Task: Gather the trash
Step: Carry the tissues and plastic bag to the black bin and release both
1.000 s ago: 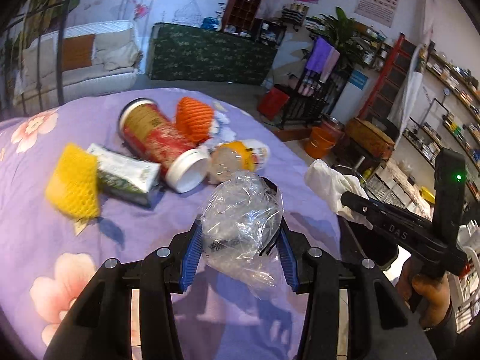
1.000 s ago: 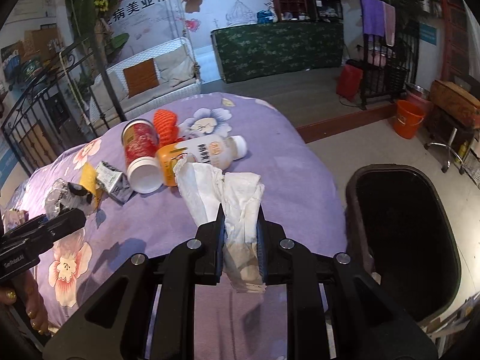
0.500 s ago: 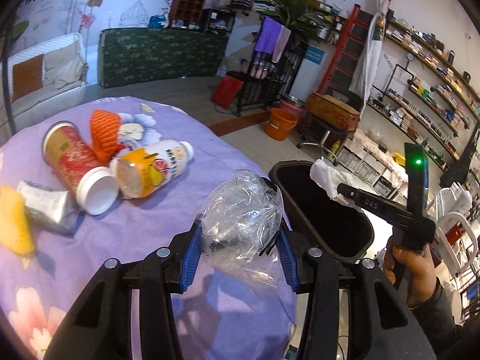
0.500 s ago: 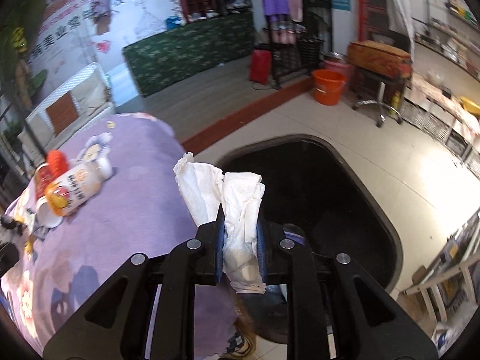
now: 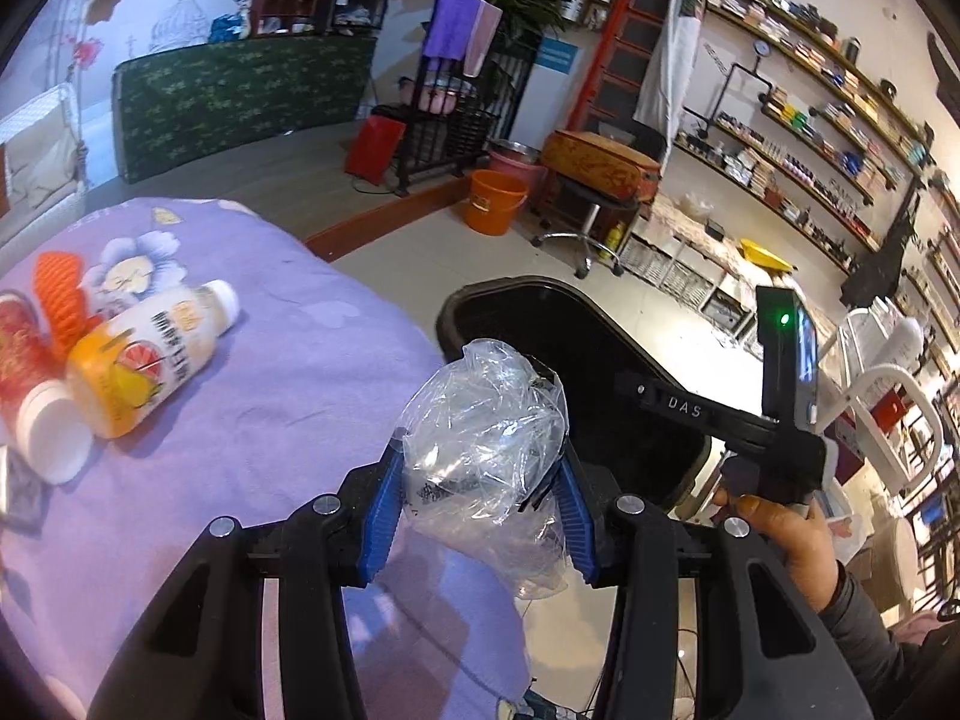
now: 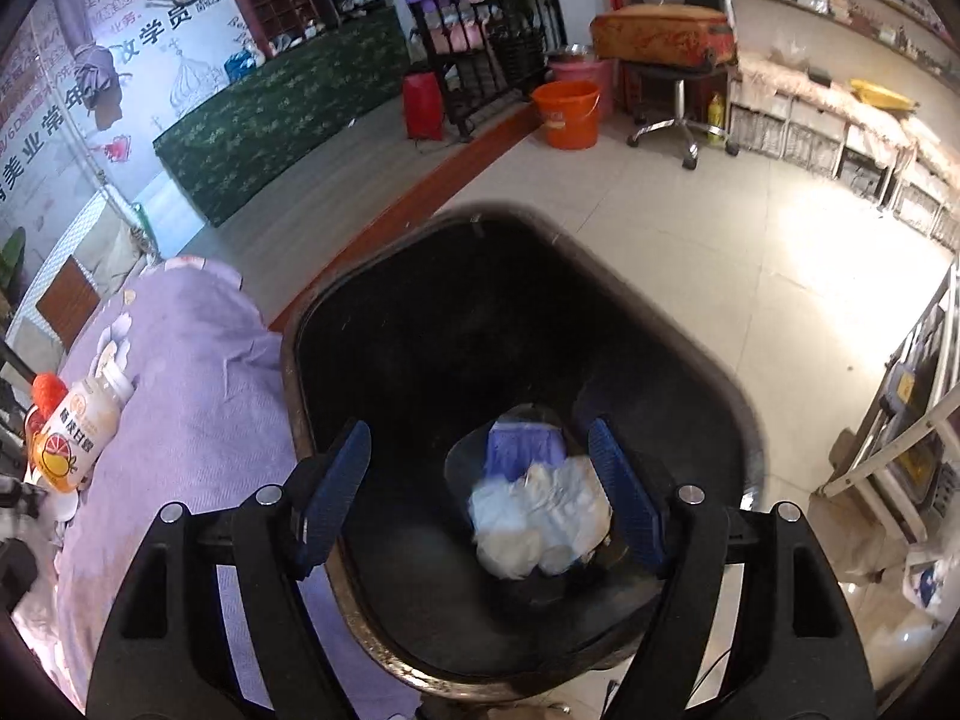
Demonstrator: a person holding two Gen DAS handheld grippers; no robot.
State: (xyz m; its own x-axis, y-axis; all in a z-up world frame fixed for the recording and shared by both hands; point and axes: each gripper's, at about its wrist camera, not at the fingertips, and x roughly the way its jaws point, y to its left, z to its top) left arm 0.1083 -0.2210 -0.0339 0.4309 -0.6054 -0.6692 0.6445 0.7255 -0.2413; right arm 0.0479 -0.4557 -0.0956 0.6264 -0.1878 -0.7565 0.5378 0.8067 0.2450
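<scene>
My left gripper (image 5: 477, 510) is shut on a crumpled clear plastic bag (image 5: 483, 456), held above the table's right edge, close to the black trash bin (image 5: 480, 306). My right gripper (image 6: 480, 480) is open and empty over the bin (image 6: 420, 330). The white tissue (image 6: 540, 519) lies inside the bin on the bottom, beside a purple-blue scrap (image 6: 522, 447). The right gripper's body (image 5: 720, 414) also shows in the left wrist view, over the bin.
On the purple flowered tablecloth (image 5: 288, 372) lie an orange drink bottle (image 5: 144, 360), a red can with a white cap (image 5: 36, 414) and orange foam netting (image 5: 60, 300). An orange bucket (image 6: 567, 114) and a stool (image 6: 678, 102) stand on the tiled floor beyond.
My right gripper opened over the bin and the tissue dropped in. My left gripper moved right toward the bin, still holding the plastic bag.
</scene>
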